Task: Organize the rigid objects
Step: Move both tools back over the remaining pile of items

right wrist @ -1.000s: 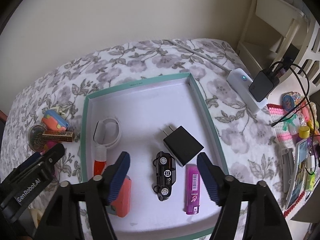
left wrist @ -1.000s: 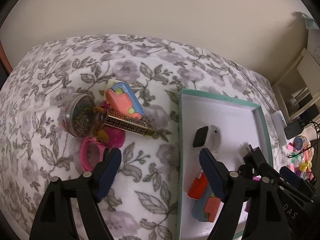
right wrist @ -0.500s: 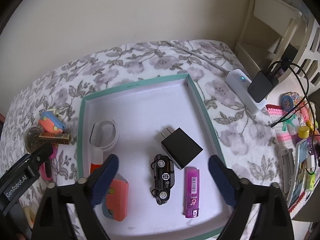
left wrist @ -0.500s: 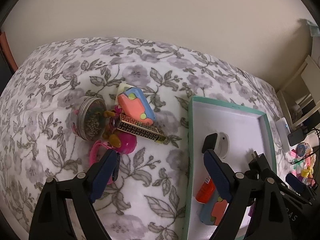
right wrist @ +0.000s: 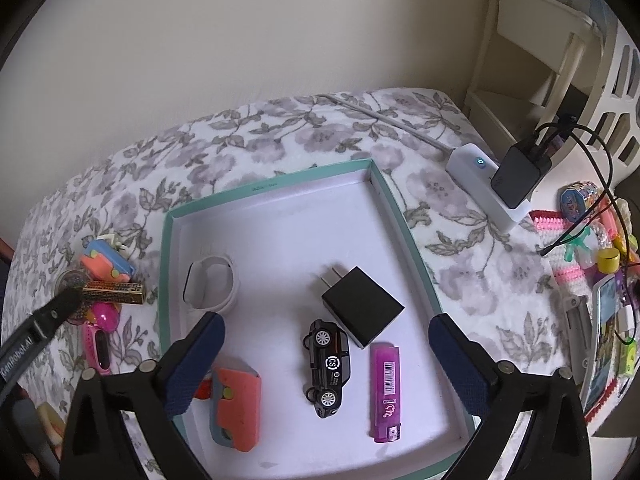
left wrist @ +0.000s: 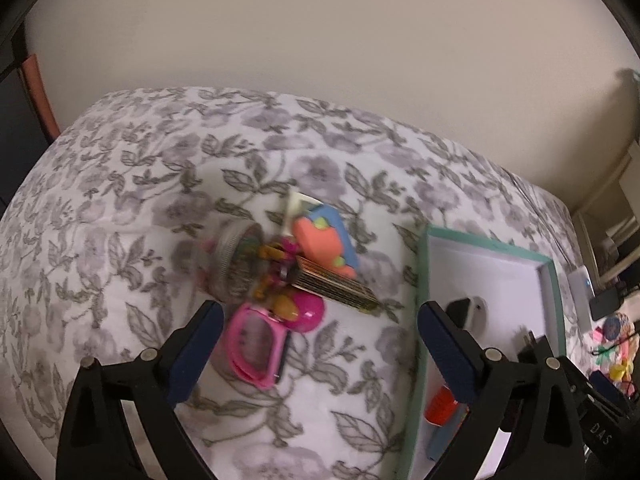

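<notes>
Both sets of fingers are wide apart holding nothing, and honestly the left gripper point(left wrist: 318, 344) could easily knock that tangled pile mid-frame, since the pink watch point(left wrist: 256, 346) is jammed against the jar point(left wrist: 236, 266).

The wide-open right gripper point(right wrist: 324, 344) hangs over a teal-rimmed white cardboard tray point(right wrist: 276, 188) holding a black toy car point(right wrist: 328, 366) beside a purple plastic lighter point(right wrist: 386, 392)

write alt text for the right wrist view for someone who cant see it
The open right gripper hangs empty above a teal-rimmed tray holding a black toy car, black charger, purple lighter, white band and orange case. More trinkets lie left on the floral cover.
</notes>
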